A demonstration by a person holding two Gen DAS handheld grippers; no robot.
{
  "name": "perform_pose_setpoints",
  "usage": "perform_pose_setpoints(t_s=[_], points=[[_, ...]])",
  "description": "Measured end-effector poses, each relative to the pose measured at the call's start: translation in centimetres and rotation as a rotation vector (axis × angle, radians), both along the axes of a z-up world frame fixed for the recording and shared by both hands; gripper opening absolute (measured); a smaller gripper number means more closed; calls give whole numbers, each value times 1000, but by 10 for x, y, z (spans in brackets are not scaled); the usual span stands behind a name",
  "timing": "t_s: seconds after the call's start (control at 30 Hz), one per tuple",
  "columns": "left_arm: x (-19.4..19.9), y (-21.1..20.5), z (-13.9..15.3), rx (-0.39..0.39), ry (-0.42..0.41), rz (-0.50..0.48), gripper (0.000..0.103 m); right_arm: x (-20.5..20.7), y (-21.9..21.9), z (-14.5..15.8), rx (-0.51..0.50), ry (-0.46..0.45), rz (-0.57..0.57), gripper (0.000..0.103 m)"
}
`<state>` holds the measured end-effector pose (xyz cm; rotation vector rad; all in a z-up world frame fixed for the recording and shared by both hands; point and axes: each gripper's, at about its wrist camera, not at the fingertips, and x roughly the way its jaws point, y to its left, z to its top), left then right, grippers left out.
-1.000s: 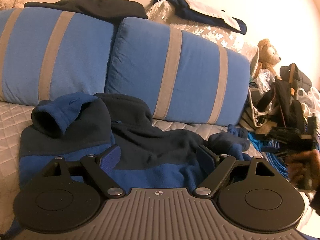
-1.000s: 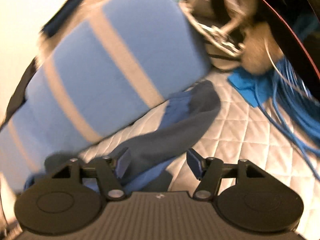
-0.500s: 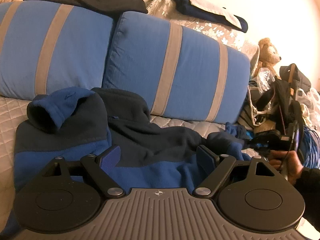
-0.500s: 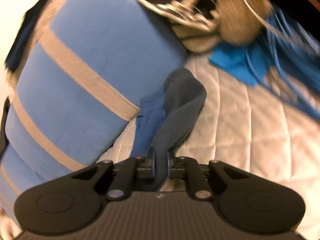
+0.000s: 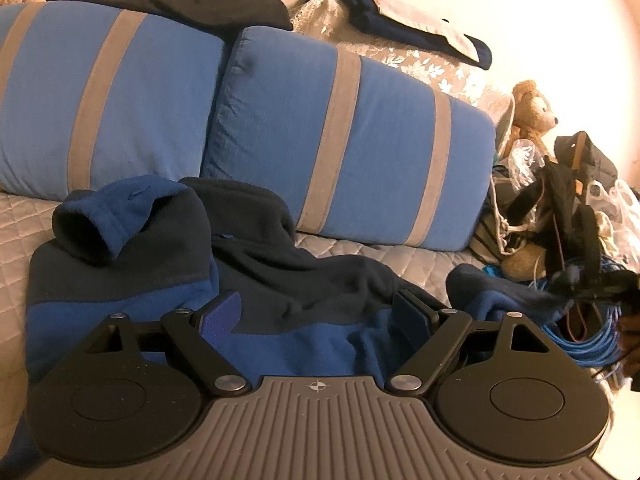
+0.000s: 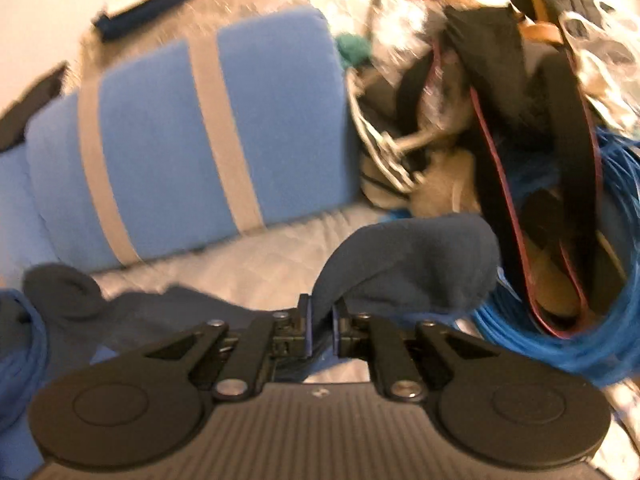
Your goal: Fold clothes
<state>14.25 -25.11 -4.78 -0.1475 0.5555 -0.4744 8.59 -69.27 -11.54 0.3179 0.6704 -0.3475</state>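
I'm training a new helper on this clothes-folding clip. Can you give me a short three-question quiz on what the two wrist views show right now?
1. True or false: the right tongs are shut on a sleeve of the fleece top.
2. The left tongs are: A) shut on the collar, B) open above the fleece top, C) holding a pillow.
3. Fill in: behind the fleece top, two blue ______ with grey stripes lean at the back of the quilted cover.

Key: 1 true; 2 B; 3 pillows.
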Motion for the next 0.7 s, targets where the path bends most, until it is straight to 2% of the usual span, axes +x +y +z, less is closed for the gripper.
perform_pose_setpoints(t_s=[0.17, 0.4, 0.47, 0.53, 0.6, 0.7], points=[[0, 0, 0, -4, 2, 2, 84, 18, -11, -23, 44, 61, -4, 10], [3, 1, 1, -38, 2, -20, 84, 68, -22, -59, 100, 15, 21, 11], [3, 0, 1, -40, 0, -25, 84, 80, -27, -69, 124, -6, 10, 18], [2, -1, 1, -36, -2, -27, 84, 82, -30, -72, 131, -44, -17, 67], [2, -1, 1, -33, -2, -25, 84, 80, -34, -72, 133, -83, -45, 89], [2, -1, 1, -36, 1, -23, 84, 59, -40, -66, 105, -132, -36, 89]])
